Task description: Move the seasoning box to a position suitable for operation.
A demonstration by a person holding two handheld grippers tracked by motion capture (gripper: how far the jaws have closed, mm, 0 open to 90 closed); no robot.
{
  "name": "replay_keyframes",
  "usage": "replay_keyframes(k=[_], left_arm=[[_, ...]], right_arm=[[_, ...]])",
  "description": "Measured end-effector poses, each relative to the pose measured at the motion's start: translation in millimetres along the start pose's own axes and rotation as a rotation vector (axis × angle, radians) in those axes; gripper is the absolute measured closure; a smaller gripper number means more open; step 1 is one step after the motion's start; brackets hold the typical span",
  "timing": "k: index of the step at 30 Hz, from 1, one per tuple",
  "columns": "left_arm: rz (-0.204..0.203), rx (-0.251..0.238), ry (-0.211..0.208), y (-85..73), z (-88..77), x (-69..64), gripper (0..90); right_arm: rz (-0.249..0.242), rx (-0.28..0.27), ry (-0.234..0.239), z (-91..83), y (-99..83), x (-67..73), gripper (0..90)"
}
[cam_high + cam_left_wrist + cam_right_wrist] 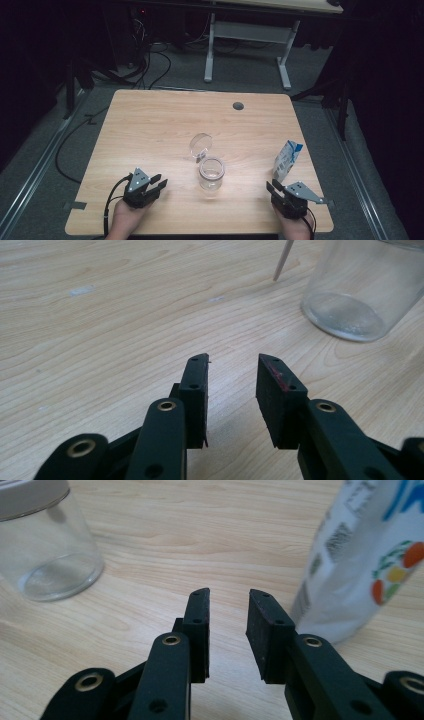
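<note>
We note a glass jar (212,174) standing upright near the middle of the wooden table (150,125), open at the top. Its hinged clear lid (200,146) is swung back and stands tilted just behind the rim.

The left gripper (159,184) rests low at the near left edge, held in the person's left hand (127,220), jaws pointing toward the jar but well apart from it. In the left gripper view we see its jaws (232,385) parted with bare wood between them — nothing held. The jar (365,290) sits ahead and to the upper right there.

The right gripper (274,188) sits at the near right edge, just in front of a white and blue pouch (287,160) that stands upright. In the right gripper view its jaws (229,625) are spread a little, nothing between them — the pouch (360,560) rises just beside the right-hand jaw; whether they touch we cannot tell. The jar (45,545) shows at upper left.
</note>
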State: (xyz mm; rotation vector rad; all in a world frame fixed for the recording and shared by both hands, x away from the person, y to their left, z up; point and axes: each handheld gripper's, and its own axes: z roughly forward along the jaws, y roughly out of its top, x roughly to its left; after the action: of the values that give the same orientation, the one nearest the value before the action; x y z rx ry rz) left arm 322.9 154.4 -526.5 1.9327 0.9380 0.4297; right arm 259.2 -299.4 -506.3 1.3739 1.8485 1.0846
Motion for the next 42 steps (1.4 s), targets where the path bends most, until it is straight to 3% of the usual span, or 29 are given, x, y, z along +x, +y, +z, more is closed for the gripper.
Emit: replay_keyframes(k=[4,10,22,31,42], left_arm=[[-0.009,-0.025,-0.015,2.2,1.9,-0.7,64.2],[-0.006,-0.023,-0.009,3.9,5.8,0.4,63.9],[-0.019,-0.042,0.004,-4.6,-7.0,4.0,63.7],[-0.031,-0.084,0.025,-10.7,-22.9,7.8,63.8],[-0.002,-0.085,0.008,-9.3,-18.8,2.7,62.8]], right_arm=[[0.013,-0.012,-0.022,-7.4,-1.1,-6.9,70.3],[0.028,-0.007,-0.072,-13.8,-4.4,-15.9,65.3],[0.043,-0.041,-0.130,-7.4,9.5,-24.1,58.8],[0.028,-0.051,-0.166,1.7,21.2,-28.3,62.1],[0.019,-0.042,-0.159,0.7,19.3,-29.9,75.6]])
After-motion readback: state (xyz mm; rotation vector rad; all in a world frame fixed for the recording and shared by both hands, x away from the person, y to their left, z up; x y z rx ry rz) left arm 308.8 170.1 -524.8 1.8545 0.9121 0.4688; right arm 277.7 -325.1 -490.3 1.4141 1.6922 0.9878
